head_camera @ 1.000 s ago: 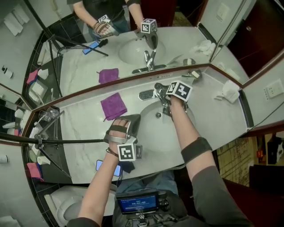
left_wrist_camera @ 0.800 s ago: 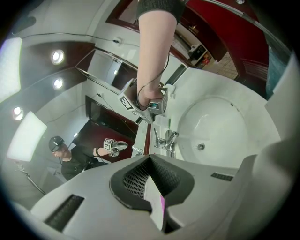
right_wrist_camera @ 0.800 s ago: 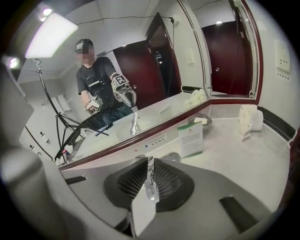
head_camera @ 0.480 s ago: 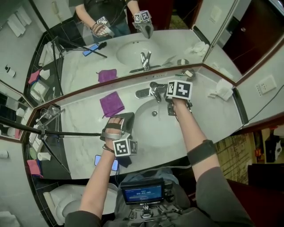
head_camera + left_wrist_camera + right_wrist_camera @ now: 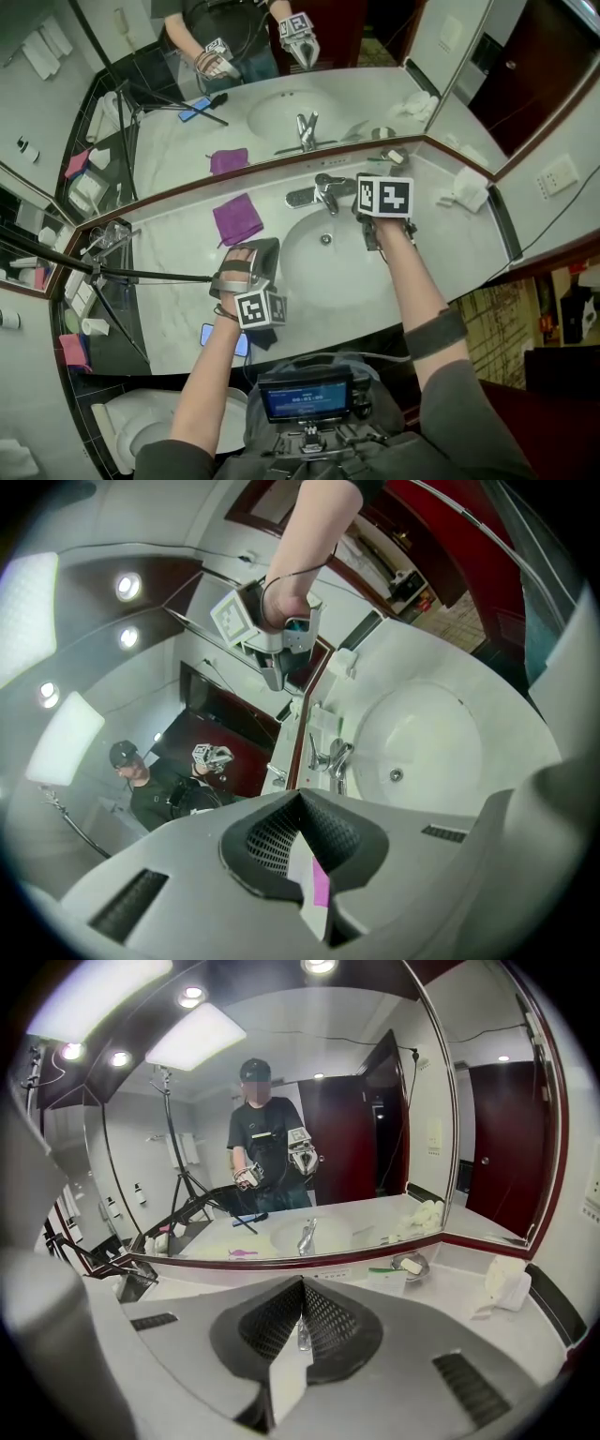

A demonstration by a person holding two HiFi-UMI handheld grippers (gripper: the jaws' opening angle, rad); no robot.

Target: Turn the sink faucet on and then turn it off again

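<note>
Head view: the faucet (image 5: pixel 323 194) stands at the back rim of the sink basin (image 5: pixel 328 277), under the mirror (image 5: pixel 281 103). The right gripper (image 5: pixel 382 199) hovers just to the right of it, apart from the lever. The left gripper (image 5: pixel 264 251) waits at the left edge of the basin, near a purple cloth (image 5: pixel 239 220). I can make out no water stream, so I judge the lever work is either finished or between on and off. If water runs, the next move calls for lowering the right jaws onto the lever and pushing it.

Left gripper view: its jaws are together and empty. The faucet (image 5: pixel 330 758) lies well ahead of them, and the right gripper (image 5: pixel 275 672) hangs above it, not touching.

Right gripper view: the jaws are pressed together on nothing and point toward the mirror. A chrome sliver (image 5: pixel 302 1333) below them is probably the faucet.
</note>
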